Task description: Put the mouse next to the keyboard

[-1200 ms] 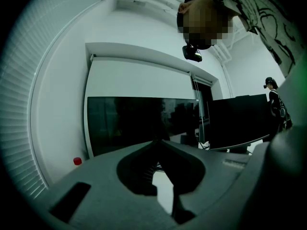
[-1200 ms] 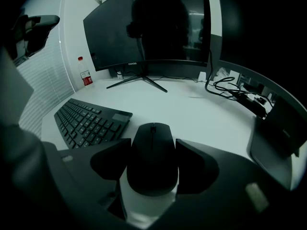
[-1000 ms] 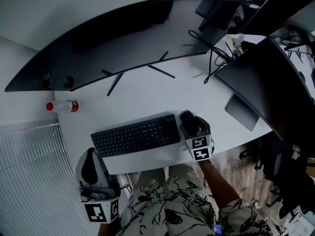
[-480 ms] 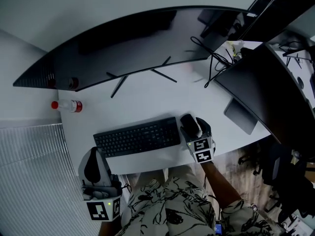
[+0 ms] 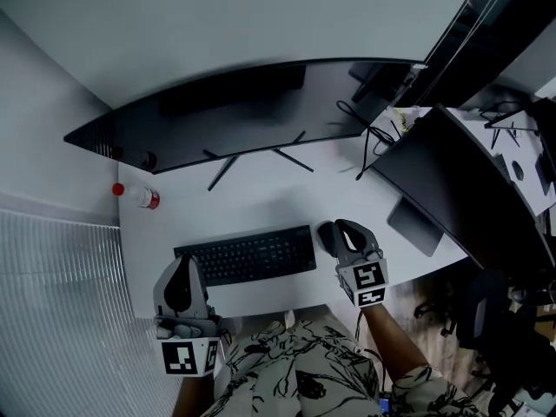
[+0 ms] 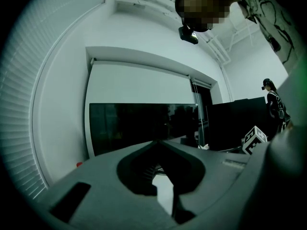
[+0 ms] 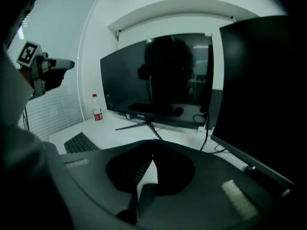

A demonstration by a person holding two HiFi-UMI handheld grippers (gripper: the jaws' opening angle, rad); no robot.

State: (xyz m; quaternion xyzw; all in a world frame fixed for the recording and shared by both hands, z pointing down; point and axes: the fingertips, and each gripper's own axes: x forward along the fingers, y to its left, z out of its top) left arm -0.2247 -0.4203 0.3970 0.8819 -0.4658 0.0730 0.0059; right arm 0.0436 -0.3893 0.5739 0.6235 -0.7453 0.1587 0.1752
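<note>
Mouse (image 5: pixel 327 235) lay on the white desk (image 5: pixel 261 189), just beside the right end of the black keyboard (image 5: pixel 248 256). It was just left of and below the tips of the right gripper (image 7: pixel 152 143). Whether mouse and keyboard touched could not be told from the head view.

The right gripper's jaws had just been closing and stood together, tips meeting, with nothing between them. The tool hung clear above the desk, aimed over it towards the wide curved monitor (image 5: pixel 234 115) straight ahead. A second dark monitor (image 5: pixel 469 189) stood close on its right, and a loop of black cables (image 5: pixel 369 142) lay ahead and slightly to its right. The keyboard stretched away to its left.

The left gripper (image 6: pixel 158 142) was likewise closed and empty, its jaws meeting at the tips. It was held at the near edge of the desk by the keyboard's left end, pointing roughly level at the curved monitor. A bottle with a red label (image 5: pixel 137 195) stood upright on the desk, well ahead of this gripper and to its left. Window blinds (image 5: pixel 61 302) ran along its left side. The right gripper's marker cube (image 6: pixel 254 139) showed off to its right, well apart from it. Behind both tools, the person's patterned clothing (image 5: pixel 295 372) filled the foreground of the head view.
</note>
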